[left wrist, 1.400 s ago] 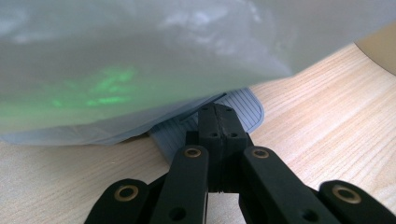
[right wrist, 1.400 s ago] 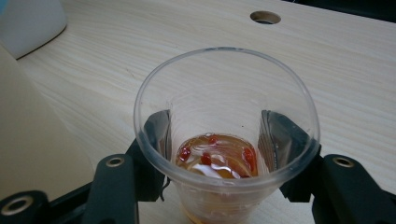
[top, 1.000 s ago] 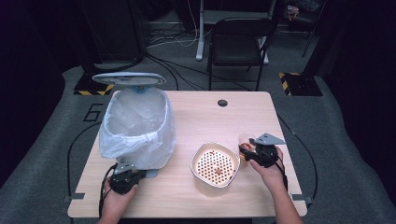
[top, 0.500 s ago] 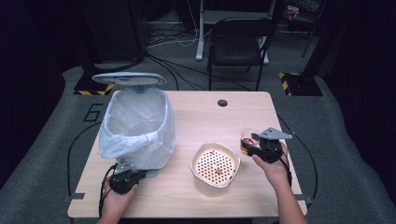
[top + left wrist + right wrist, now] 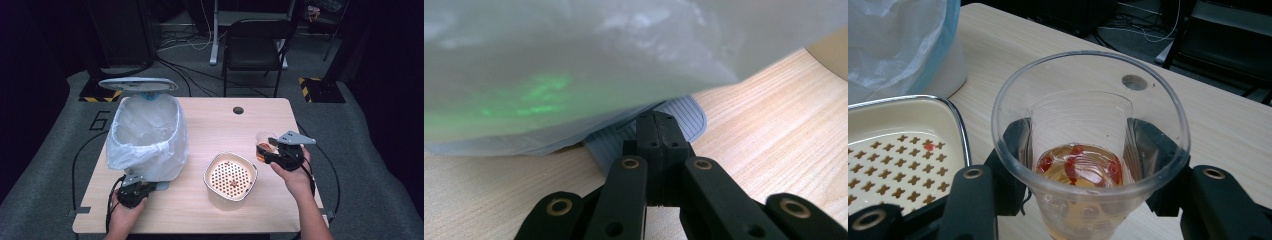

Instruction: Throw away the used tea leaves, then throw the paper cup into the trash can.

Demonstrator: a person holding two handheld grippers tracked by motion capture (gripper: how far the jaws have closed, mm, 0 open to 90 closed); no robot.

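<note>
Cup upright between right claw pads, clamped; left claw clenched empty

Plenty of bare surface sat open behind the strainer bowl, all the way to the far edge. The lined bin blocked the whole left side, with only a narrow gap between it and the bowl.

Bright lit table, dark surroundings, blurred near liner, green glare
</note>
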